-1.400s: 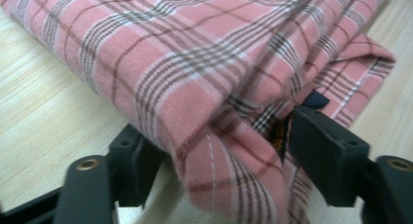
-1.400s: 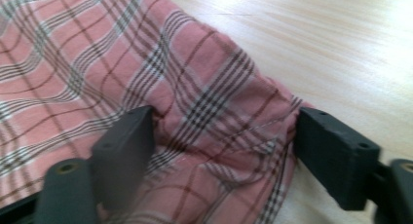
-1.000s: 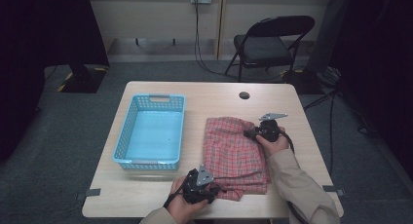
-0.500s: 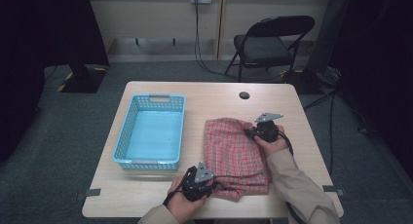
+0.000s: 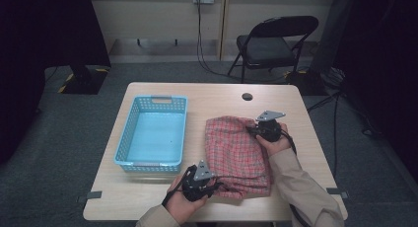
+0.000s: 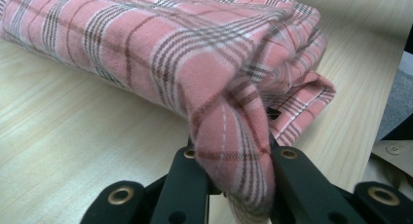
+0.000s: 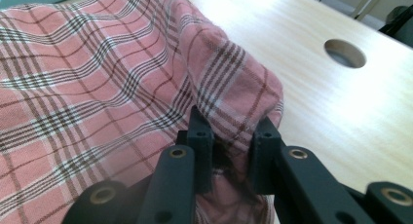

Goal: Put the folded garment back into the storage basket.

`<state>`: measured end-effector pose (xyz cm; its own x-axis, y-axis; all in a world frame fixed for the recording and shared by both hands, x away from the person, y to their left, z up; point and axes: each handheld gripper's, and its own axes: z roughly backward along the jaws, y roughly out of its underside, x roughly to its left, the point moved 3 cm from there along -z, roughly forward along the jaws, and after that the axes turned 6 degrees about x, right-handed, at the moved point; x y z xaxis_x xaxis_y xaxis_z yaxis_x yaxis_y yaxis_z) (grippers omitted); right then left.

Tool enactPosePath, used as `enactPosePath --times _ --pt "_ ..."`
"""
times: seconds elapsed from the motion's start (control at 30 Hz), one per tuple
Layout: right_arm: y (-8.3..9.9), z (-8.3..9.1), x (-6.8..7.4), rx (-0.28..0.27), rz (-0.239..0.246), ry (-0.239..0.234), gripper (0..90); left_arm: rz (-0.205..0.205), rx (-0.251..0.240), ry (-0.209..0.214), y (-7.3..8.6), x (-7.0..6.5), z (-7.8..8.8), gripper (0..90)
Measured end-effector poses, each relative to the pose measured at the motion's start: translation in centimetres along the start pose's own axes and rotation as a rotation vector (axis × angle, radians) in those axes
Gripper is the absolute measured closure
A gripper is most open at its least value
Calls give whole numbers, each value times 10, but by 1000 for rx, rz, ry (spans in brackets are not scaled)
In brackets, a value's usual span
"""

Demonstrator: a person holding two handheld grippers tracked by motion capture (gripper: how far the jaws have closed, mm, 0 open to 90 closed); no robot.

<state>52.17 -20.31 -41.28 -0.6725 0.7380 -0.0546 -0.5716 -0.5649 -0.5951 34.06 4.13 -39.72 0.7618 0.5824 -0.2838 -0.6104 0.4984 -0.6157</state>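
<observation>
A folded pink plaid cloth (image 5: 236,153) lies on the right half of the wooden table (image 5: 217,96). My left gripper (image 5: 209,183) is at the cloth's near left corner, and its jaws have just closed on a bunched fold of the cloth (image 6: 234,131). My right gripper (image 5: 254,131) is at the far right corner; its jaws have just closed on the cloth's edge (image 7: 229,102) too. Both pinched corners are lifted a little off the table.
A light blue plastic basket (image 5: 153,133) stands to the left of the cloth. A round cable hole (image 5: 247,96) is in the table's far side. A folding chair (image 5: 276,42) stands behind the table. The table's right edge is close to my right hand.
Both grippers have closed on the cloth's corners and risen slightly, pulling those corners up. The far right corner now stands higher than before.
</observation>
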Motion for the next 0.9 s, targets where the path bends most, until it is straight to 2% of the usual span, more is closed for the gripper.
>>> enactPosePath --times 0.37,0.63,0.9 --pt "-25 20 -1 -13 26 38 760 12 -34 7 -15 6 20 833" --pt "-44 26 4 -28 47 50 760 9 -46 2 -22 11 36 833" --pt "-67 30 11 -48 65 56 760 18 -52 -12 -26 24 58 833"
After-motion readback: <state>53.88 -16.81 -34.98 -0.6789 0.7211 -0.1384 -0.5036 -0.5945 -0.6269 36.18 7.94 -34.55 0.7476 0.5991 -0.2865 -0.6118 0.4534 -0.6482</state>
